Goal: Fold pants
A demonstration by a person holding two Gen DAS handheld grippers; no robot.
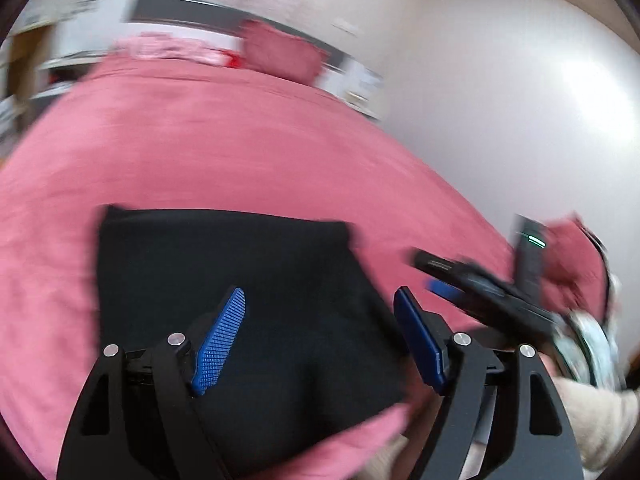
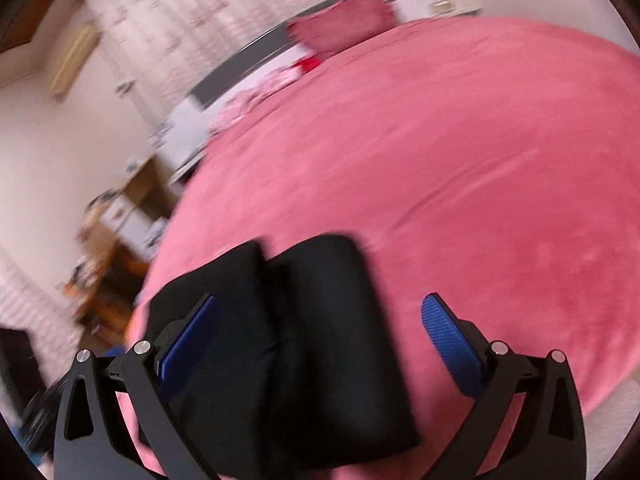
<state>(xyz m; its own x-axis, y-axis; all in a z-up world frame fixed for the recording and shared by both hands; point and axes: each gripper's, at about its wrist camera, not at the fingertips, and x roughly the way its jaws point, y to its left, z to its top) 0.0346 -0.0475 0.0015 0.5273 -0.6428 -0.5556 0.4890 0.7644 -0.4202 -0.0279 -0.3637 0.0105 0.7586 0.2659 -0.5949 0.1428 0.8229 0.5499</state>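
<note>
Two motion-blurred views, left wrist first. Black pants (image 1: 240, 304) lie folded into a compact, roughly rectangular bundle on a pink bedspread (image 1: 200, 152), near its close edge; upper edge of the bundle reads straight, fabric plain and dark with no detail legible. Left gripper (image 1: 320, 332) hangs above the bundle, blue pads (image 1: 218, 344) spread wide, nothing between them. Right gripper (image 1: 472, 284) enters from the right side, blurred, beside the bundle's right edge; a pink pillow (image 1: 280, 54) sits at the far end of the bed. Right wrist view: same pants (image 2: 288, 340) show two rounded lobes side by side with a crease running between them, sitting near the bed's edge. Right gripper (image 2: 320, 344) is released, fingers (image 2: 452, 340) parted well apart over the bundle, gripping nothing. Pink bedspread (image 2: 440, 160) fills the rest; pillow (image 2: 344, 20) far off. No containers legible through the blur.
</note>
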